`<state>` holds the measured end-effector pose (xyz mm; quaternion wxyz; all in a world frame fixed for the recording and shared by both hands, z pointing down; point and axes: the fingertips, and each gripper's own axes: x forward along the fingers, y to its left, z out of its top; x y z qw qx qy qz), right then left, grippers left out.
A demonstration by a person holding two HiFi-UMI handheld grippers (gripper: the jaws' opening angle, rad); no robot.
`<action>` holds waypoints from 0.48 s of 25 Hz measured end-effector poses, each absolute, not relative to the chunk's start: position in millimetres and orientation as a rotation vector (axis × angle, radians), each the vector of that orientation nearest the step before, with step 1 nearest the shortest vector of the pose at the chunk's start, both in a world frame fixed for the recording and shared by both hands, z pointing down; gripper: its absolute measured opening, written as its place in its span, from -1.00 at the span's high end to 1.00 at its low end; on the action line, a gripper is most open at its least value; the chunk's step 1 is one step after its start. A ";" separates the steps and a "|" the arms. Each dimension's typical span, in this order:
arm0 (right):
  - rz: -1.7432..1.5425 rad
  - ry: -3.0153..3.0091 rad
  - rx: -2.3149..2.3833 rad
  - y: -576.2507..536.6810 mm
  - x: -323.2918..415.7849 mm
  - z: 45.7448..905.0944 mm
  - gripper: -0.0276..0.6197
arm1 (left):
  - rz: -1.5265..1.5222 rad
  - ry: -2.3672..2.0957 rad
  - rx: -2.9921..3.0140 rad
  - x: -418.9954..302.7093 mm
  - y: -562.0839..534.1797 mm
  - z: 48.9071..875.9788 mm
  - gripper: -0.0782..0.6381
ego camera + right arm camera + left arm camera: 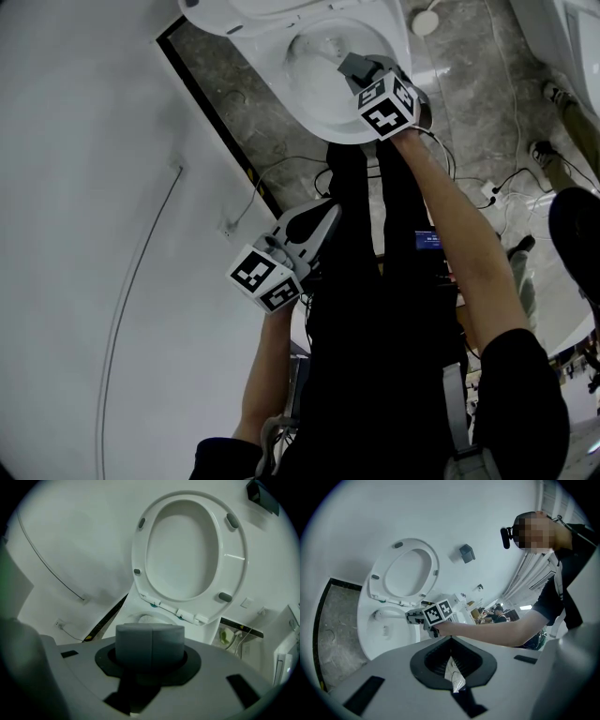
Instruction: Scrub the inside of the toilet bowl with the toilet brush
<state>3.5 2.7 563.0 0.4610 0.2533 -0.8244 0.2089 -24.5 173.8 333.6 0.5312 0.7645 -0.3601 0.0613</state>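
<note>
The white toilet bowl (328,117) stands at the top of the head view with its seat (187,550) lifted. My right gripper (354,66) reaches over the bowl, its grey jaws pressed together. In the left gripper view a white toilet brush (382,614) runs from the right gripper (411,617) into the bowl (363,634), head down inside. My left gripper (323,217) hangs back by the person's legs, well short of the toilet. Its own view shows only a dark cavity with a crumpled white scrap (454,677), so its jaws cannot be made out.
A white wall (94,187) with a socket (227,230) runs close along the left of the toilet. Loose cables (469,178) lie on the grey stone floor to the right. Another white fixture (572,37) stands at the top right. The person's dark trousers (375,300) fill the middle.
</note>
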 end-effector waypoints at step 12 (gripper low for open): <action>0.470 -1.991 0.716 -7.5 25.5 564.3 0.43 | 0.153 -0.841 1.833 -13.9 173.0 336.2 0.75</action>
